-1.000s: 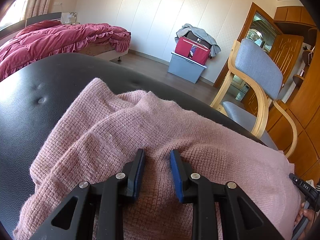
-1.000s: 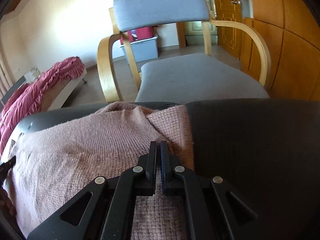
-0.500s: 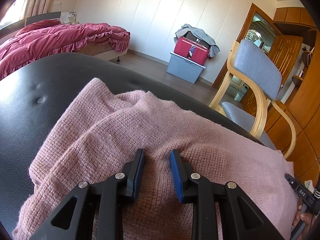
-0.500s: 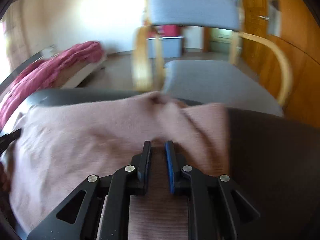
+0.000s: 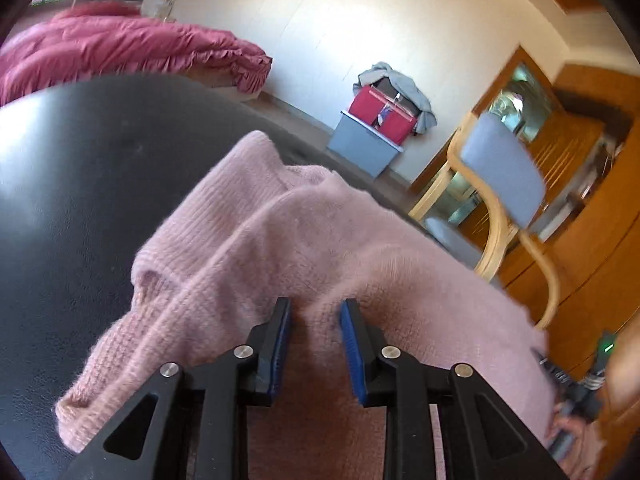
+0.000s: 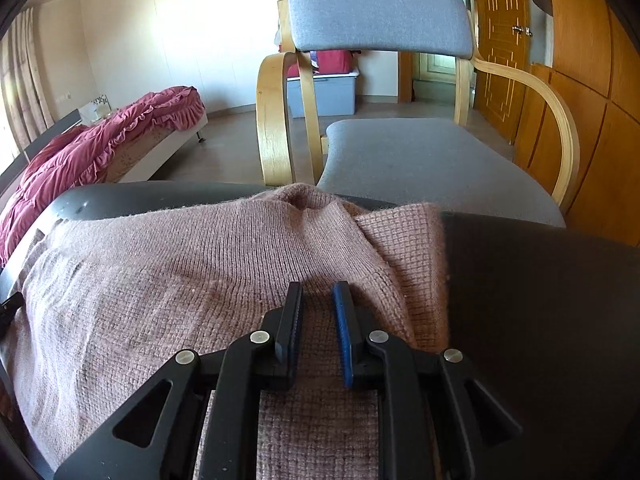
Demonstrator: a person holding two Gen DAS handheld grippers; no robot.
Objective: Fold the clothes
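Observation:
A pink knitted sweater (image 5: 320,240) lies on a black padded surface (image 5: 80,180). In the left wrist view its left part is bunched into a raised ridge. My left gripper (image 5: 314,314) is open and low over the knit, with a fold of fabric running into the gap between the blue pads. In the right wrist view the sweater (image 6: 180,280) lies flatter, its right edge folded over near the black surface (image 6: 540,300). My right gripper (image 6: 318,296) is open, resting on the sweater near that folded edge. A hand (image 5: 576,428) holding the right gripper shows at the lower right.
A grey-cushioned wooden armchair (image 6: 420,152) stands just past the far edge of the surface. A bed with a red quilt (image 5: 120,48) is at the left. A grey bin with a red bag (image 5: 368,144) stands by the wall. Wooden cabinets (image 6: 592,140) line the right.
The right gripper went from shut to open over the sweater. The left gripper tilted and the sweater's left part bunched up into a ridge; its jaws kept the same gap.

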